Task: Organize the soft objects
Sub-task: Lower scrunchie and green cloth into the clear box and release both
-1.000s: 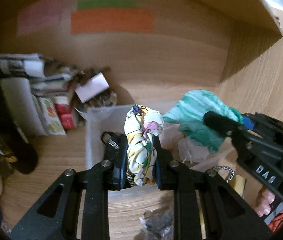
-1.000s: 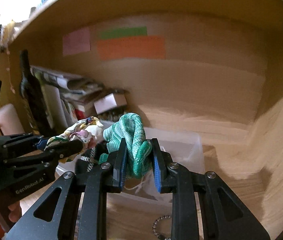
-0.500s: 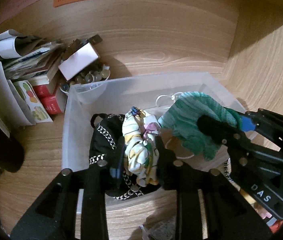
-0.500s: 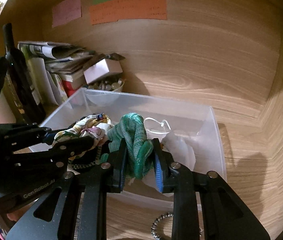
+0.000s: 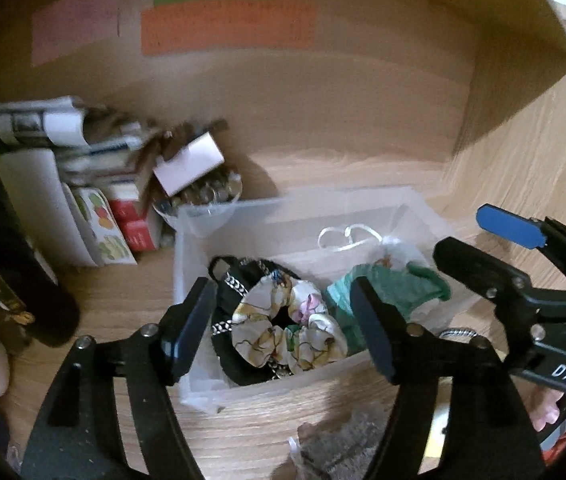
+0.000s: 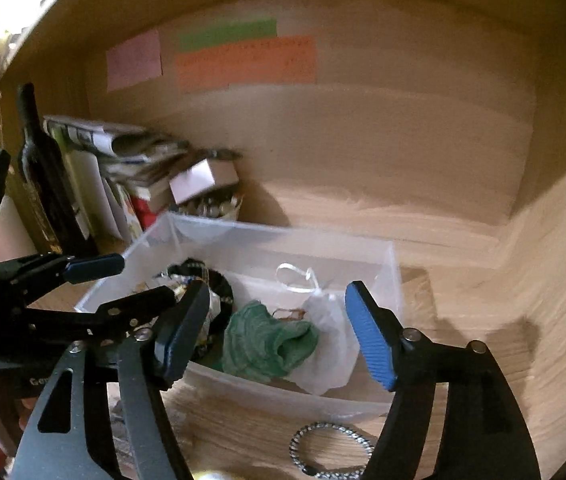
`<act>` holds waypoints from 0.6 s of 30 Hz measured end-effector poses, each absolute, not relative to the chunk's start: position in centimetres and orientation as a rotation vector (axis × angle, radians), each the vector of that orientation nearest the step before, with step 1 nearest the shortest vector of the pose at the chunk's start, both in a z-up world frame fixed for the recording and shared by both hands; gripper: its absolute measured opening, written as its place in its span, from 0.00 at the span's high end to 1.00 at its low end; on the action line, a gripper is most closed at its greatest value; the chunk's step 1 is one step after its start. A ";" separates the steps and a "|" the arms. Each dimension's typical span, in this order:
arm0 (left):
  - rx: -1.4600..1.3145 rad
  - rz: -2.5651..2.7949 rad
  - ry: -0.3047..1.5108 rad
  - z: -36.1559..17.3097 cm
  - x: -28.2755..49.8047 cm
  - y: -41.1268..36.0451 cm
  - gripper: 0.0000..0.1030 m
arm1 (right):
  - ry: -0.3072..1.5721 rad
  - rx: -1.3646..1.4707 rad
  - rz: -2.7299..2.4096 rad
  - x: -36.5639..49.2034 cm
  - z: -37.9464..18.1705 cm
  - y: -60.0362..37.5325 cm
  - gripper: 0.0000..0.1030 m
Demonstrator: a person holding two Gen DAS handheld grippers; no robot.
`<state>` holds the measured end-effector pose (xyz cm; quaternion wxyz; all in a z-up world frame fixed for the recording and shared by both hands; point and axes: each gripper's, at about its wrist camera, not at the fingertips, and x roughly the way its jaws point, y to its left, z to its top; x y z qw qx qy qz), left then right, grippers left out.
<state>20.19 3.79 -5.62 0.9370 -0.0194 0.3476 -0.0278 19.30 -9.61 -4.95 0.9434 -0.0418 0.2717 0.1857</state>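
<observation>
A clear plastic bin stands on the wooden shelf. In it lie a floral scrunchie, a green scrunchie, a black item with chain trim and a white pouch with ribbon. My left gripper is open and empty above the floral scrunchie. My right gripper is open and empty above the green scrunchie; it also shows in the left wrist view.
Stacked papers and small boxes and a dark bottle crowd the shelf's left side. A bowl of small round things under a white card sits behind the bin. A beaded bracelet lies before the bin. Coloured notes hang on the back wall.
Both grippers opened and let go: the floral scrunchie and the green scrunchie dropped into the bin. Both grippers then pulled back and up.
</observation>
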 end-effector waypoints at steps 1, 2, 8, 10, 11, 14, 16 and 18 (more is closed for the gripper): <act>-0.040 -0.054 0.696 -5.1 19.8 3.8 0.26 | 0.540 -0.086 0.375 18.9 -4.6 -9.7 0.32; -0.044 -0.056 0.682 -4.6 19.3 3.7 0.21 | 0.524 -0.086 0.372 18.4 -4.1 -9.8 0.30; -0.052 -0.050 0.600 -2.3 16.2 3.8 0.05 | 0.435 -0.057 0.390 15.0 -1.8 -10.4 0.22; -0.047 -0.046 0.583 -1.7 15.2 4.0 0.04 | 0.422 -0.060 0.393 14.1 -1.5 -10.6 0.22; -0.045 -0.046 0.578 -1.6 14.6 4.1 0.03 | 0.417 -0.063 0.398 13.6 -1.5 -10.6 0.22; -0.046 -0.042 0.582 -1.7 13.6 4.5 0.02 | 0.415 -0.064 0.410 12.2 -1.6 -10.9 0.21; -0.043 -0.036 0.594 -2.1 12.8 4.6 0.02 | 0.429 -0.055 0.419 11.6 -2.1 -11.0 0.21; -0.040 -0.036 0.612 -2.7 12.3 4.6 0.02 | 0.450 -0.041 0.435 11.1 -2.8 -11.1 0.21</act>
